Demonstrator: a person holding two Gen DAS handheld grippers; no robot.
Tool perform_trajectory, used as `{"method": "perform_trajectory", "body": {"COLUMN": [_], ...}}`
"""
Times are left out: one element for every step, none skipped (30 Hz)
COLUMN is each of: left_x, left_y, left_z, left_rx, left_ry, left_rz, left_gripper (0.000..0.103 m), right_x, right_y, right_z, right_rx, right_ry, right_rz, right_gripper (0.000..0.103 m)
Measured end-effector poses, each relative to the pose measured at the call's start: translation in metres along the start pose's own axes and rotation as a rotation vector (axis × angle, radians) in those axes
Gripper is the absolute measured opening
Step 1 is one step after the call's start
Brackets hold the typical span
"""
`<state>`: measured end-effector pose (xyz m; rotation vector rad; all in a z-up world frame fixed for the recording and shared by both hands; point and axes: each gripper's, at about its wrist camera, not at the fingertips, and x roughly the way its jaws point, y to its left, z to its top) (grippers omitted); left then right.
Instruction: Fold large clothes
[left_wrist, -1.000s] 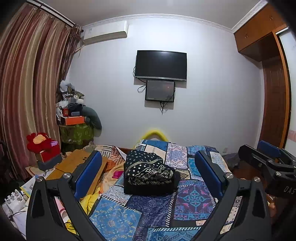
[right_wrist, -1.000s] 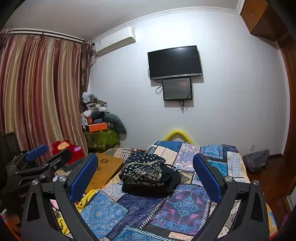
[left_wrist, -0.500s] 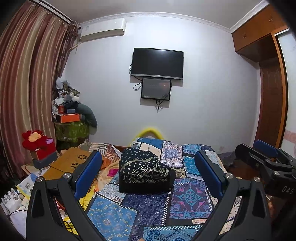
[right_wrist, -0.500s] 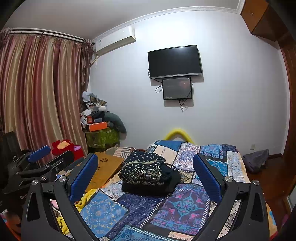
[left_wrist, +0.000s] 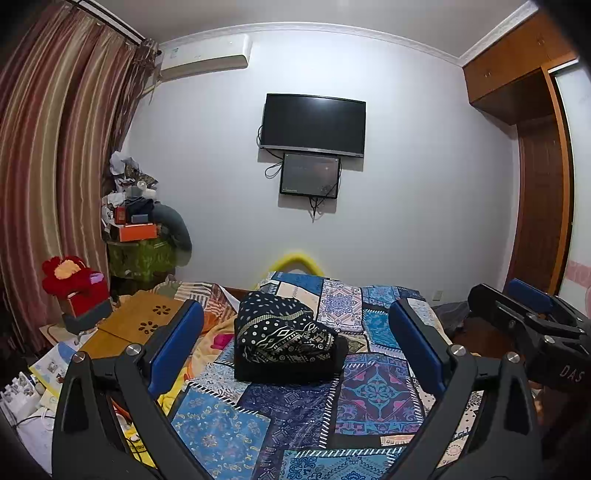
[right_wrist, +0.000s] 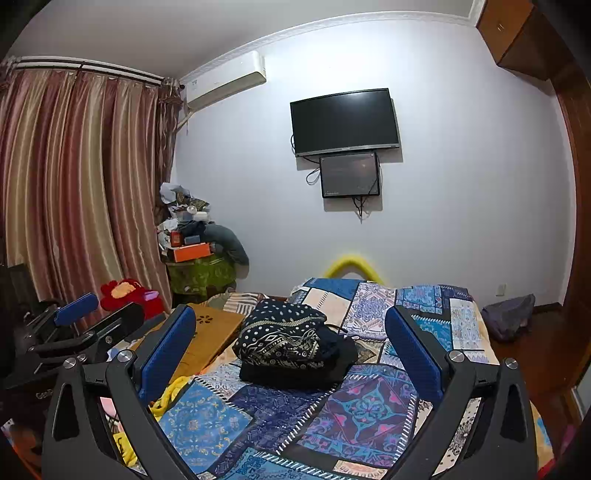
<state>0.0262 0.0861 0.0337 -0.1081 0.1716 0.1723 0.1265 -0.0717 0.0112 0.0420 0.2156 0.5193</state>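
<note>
Folded garment (left_wrist: 286, 338), dark with white dots and geometric bands, sits in a compact stack on the patchwork bedspread (left_wrist: 373, 387), toward the bed's middle. Left gripper (left_wrist: 295, 347) is released, blue pads spread wide, holding nothing, well short of the stack. Right gripper (right_wrist: 290, 347) likewise spread and empty, raised over the bed's near end. Against the earlier frames, the left view has swung slightly: television (left_wrist: 313, 124) and stack now sit nearer centre. Right view is almost unchanged. The garment has not moved.
</note>
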Motion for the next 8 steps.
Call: {"method": "perform_trajectory", "body": {"left_x": [0.0003, 0.0008, 0.0012, 0.0014, 0.0018, 0.0022, 0.0028, 0.0029], "left_y": [0.0005, 0.0004, 0.0002, 0.0, 0.0001, 0.0003, 0.0006, 0.0011], "left_z": [0.0001, 0.0, -0.0004, -0.0008, -0.001, -0.0013, -0.0016, -0.0015], "left_rx": [0.0, 0.0, 0.0, -0.001, -0.001, -0.002, -0.003, -0.004], "left_ry": [0.001, 0.004, 0.006, 0.007, 0.009, 0.011, 0.013, 0.015], "left_rz": [-0.001, -0.002, -0.002, -0.004, -0.004, -0.005, -0.005, -0.005], "left_gripper": [0.101, 0.101, 0.101, 0.101, 0.101, 0.101, 0.101, 0.101], "right_x": [-0.0003, 0.0, 0.0004, 0.0006, 0.0011, 0.0022, 0.0027, 0.003], "right_y": [0.0002, 0.0, -0.0003, -0.0001, 0.0001, 0.0001, 0.0001, 0.0003], "right_z": [-0.0009, -0.0009, -0.001, -0.0013, -0.0011, -0.0005, -0.0006, -0.0006], "right_rx": [0.0, 0.0, 0.001, 0.001, 0.002, 0.001, 0.001, 0.001], "right_ry": [0.0, 0.001, 0.003, 0.004, 0.006, 0.008, 0.009, 0.01], "right_rz": [-0.002, -0.004, -0.004, -0.004, -0.003, -0.003, -0.002, -0.002], "right_gripper": [0.102, 0.102, 0.102, 0.102, 0.102, 0.102, 0.102, 0.102]}}
